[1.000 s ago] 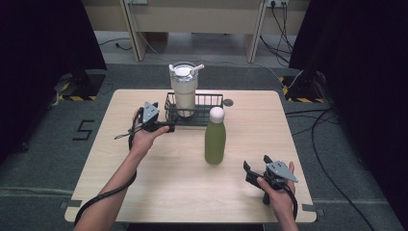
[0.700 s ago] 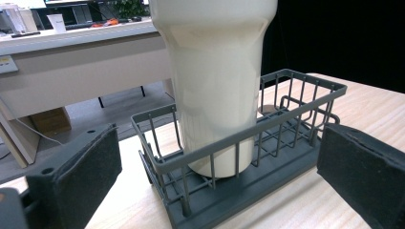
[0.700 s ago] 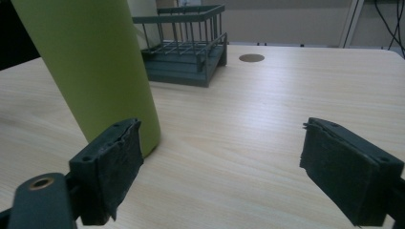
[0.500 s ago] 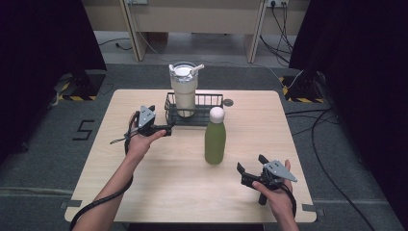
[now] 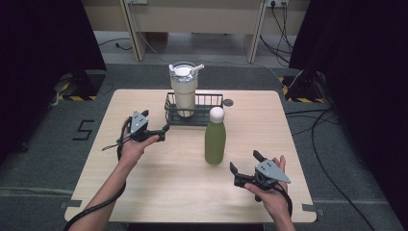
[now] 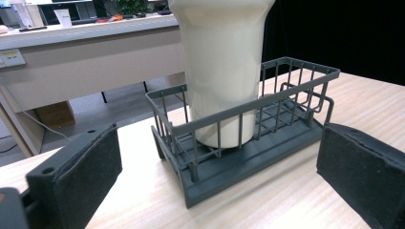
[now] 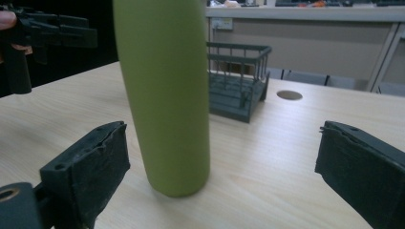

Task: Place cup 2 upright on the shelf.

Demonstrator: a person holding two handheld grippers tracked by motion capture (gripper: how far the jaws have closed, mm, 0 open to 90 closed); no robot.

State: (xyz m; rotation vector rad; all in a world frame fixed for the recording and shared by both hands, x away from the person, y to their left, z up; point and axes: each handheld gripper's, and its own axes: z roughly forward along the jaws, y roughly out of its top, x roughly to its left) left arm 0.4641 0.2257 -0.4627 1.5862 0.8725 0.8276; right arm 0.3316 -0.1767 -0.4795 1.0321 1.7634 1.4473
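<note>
The bottle point(image 5: 215, 137) is what I'm lining up on: it stands upright near the middle of the bench point(image 5: 144, 192), just in front of the basket point(image 5: 169, 104) and apart from it. My right claw point(image 5: 244, 168) sits low to its right with jaws wide apart and holding nothing; in the right gripper view the bottle point(image 7: 165, 95) rises off-centre, nearer the left-hand pad than the right-hand one.

That offset is my main worry. If I push in and close as things stand, I judge one pad would meet the wall first and shove it, and a tall, narrow bottle on a small base could tip toward the basket or skid on the wood. Its green skin looks matte and smooth, a plain cylinder with a rounded white cap, so a grip taken too low or too light might let it slip or swing.

My left claw point(image 5: 161, 131) is also open and empty, hovering near the basket's front left corner. In the left gripper view the basket point(image 6: 239, 157) lies between my pads point(image 6: 83, 176), close. A careless closing or nudge there could catch the thin wire rim and drag the whole thing, and the tumbler point(image 5: 184, 89) standing in it looks top-heavy: cream-coloured, wide above, tapering to a narrow foot, with a lid and straw.

The basket is dark grey wire with a solid tray floor. The bench is pale wood grain, with a small round hole point(image 5: 228, 102) past the basket.
</note>
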